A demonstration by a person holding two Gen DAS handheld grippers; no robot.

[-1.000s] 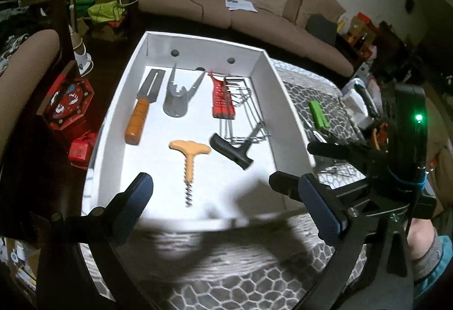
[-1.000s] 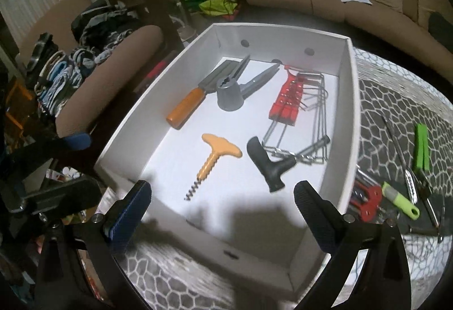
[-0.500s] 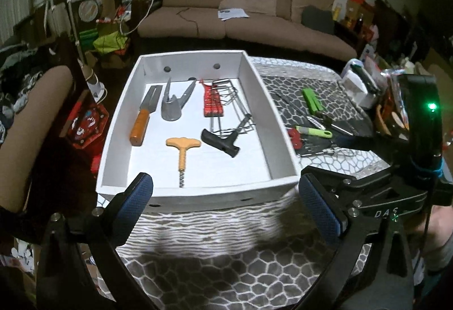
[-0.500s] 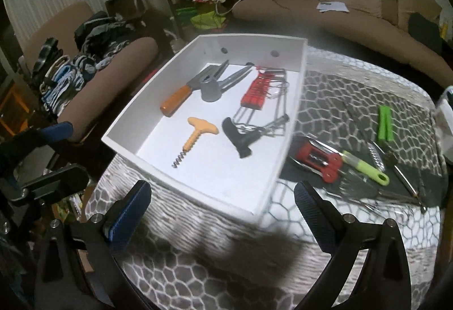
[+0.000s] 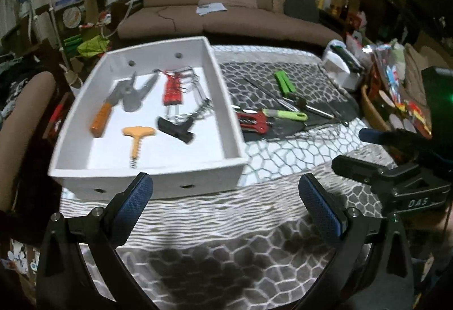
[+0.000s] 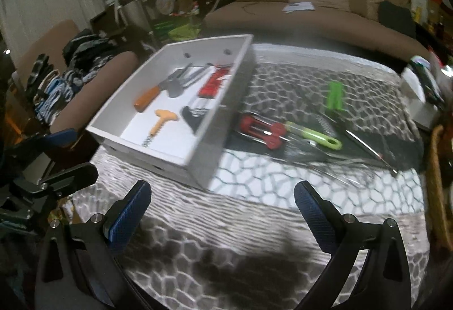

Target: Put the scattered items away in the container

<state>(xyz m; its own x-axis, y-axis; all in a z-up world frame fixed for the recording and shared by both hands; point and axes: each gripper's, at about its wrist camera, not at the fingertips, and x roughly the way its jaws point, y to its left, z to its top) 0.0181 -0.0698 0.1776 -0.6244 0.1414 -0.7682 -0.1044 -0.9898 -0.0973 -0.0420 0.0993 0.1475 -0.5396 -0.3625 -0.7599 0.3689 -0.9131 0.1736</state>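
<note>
A white box [image 5: 226,100] [image 6: 215,140] stands on the patterned tablecloth and holds several tools: an orange-handled scraper [image 5: 100,119], an orange corkscrew [image 5: 136,134], a black-handled tool [image 5: 177,133] and a red key set [image 5: 172,90]. Right of it, on a dark mat, lie a red tool [image 5: 253,120] [image 6: 262,130], a green-handled tool [image 5: 284,114] [image 6: 314,136] and green tongs [image 5: 284,82] [image 6: 334,96]. My left gripper [image 5: 226,201] is open and empty in front of the box. My right gripper [image 6: 222,204] is open and empty, near the table's front.
A brown sofa [image 5: 226,7] stands behind the table. A chair with clothes [image 6: 70,83] is at the left. Cluttered boxes and a basket [image 5: 376,100] line the table's right side. A white object [image 5: 341,66] sits at the far right.
Both grippers have pulled back and risen from over the box toward the table's front and swung right. The scattered tools on the mat have come into view. Both stayed open.
</note>
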